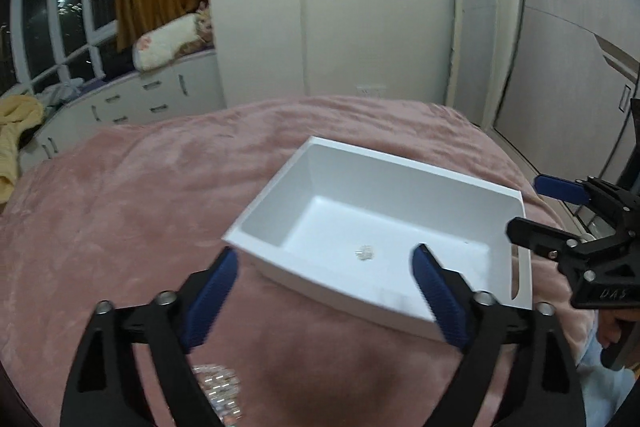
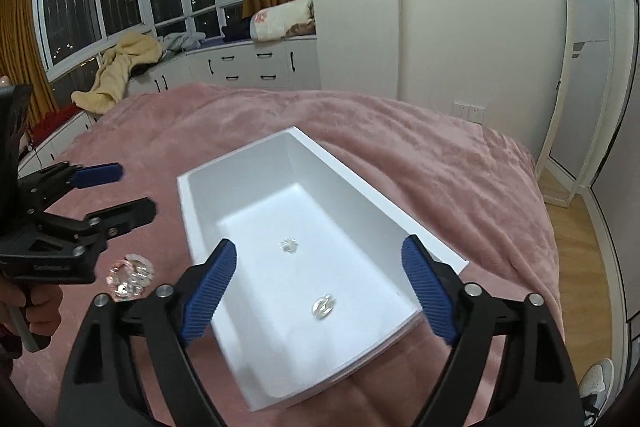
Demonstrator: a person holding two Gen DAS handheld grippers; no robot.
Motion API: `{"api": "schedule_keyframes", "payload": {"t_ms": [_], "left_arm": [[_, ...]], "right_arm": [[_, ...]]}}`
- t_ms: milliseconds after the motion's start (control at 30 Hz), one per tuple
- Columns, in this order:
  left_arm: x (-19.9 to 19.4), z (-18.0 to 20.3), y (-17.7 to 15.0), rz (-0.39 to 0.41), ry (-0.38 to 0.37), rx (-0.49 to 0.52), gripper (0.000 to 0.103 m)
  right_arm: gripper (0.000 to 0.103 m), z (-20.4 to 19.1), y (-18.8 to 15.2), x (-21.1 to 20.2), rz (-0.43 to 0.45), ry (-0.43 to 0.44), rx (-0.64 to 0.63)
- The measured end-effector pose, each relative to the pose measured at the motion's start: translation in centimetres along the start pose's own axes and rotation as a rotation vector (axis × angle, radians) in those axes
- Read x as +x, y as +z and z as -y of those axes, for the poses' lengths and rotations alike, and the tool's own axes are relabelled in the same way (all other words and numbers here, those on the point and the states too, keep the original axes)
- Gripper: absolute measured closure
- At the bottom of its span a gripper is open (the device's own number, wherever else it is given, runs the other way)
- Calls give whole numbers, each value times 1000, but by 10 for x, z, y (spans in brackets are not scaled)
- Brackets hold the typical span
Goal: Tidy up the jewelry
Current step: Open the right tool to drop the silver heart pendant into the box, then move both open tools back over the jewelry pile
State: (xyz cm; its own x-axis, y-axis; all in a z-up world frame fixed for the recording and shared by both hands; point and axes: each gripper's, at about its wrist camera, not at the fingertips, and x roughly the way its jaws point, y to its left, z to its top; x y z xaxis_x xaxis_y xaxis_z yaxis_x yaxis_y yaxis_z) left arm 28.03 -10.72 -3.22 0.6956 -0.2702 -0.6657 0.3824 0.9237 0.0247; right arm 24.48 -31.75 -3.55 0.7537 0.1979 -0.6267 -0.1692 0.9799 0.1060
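Observation:
A white rectangular box (image 1: 276,205) (image 2: 192,211) sits on the pink bedspread. Two small sparkly jewelry pieces lie inside it (image 2: 289,245) (image 2: 323,306); the left wrist view shows one (image 1: 364,253). A sparkly bracelet pile (image 2: 130,277) lies on the bedspread left of the box, seen low in the left wrist view (image 1: 218,393). My left gripper (image 1: 325,293) is open and empty, above the box's near-left edge; it also shows in the right wrist view (image 2: 120,193). My right gripper (image 2: 319,285) is open and empty over the box; it also shows in the left wrist view (image 1: 528,205).
The pink bedspread (image 1: 132,211) covers the whole bed. White drawers (image 2: 256,67) and a window seat with blankets stand behind. A leaning mirror (image 2: 580,67) stands at right, with wood floor and a shoe (image 2: 596,381) beside the bed.

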Motion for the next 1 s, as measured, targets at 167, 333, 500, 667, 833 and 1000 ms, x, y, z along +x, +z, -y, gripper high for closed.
{"api": "schedule_keyframes", "payload": {"t_ms": [167, 333, 500, 667, 833, 1000], "left_arm": [[-32, -24, -9, 21, 24, -23, 9], [-59, -49, -23, 37, 48, -43, 8], [-82, -79, -44, 42, 81, -72, 8], [-99, -110, -64, 40, 115, -110, 8], [-100, -136, -83, 19, 149, -135, 8], [-92, -154, -105, -1, 168, -150, 8]], "right_arm": [[10, -23, 6, -15, 23, 11, -26], [6, -50, 8, -20, 37, 34, -50], [6, -77, 5, -16, 27, 68, -81], [6, -110, -3, -5, 12, 115, -105], [6, -142, -15, 14, -20, 153, -130], [6, -163, -32, 32, -55, 181, -136]]}}
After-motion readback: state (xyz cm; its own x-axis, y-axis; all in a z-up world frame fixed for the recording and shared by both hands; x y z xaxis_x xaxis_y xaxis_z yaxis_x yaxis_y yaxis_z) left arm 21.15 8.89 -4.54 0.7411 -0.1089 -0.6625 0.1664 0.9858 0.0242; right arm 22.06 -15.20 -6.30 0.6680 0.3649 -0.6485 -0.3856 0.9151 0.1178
